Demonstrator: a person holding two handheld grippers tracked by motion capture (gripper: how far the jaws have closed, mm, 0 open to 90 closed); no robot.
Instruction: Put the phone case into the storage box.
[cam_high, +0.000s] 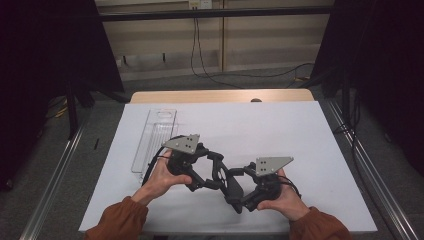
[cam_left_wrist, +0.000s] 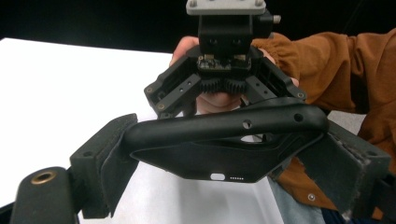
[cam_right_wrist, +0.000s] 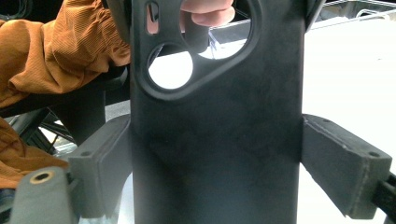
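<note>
In the high view a matte black rubbery phone case (cam_high: 222, 179) is held above the white-covered table (cam_high: 300, 130) between both grippers; in the left gripper view (cam_left_wrist: 224, 154) it is pinched by its ends, while in the right gripper view (cam_right_wrist: 215, 163) its sides are flanked by slightly parted jaws, the left pad touching.

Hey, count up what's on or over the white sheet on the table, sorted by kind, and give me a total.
Handheld grippers: 2, the left gripper and the right gripper
Black phone case, between the two grippers: 1
Clear plastic tray, lying on the sheet: 1
Total: 4
</note>
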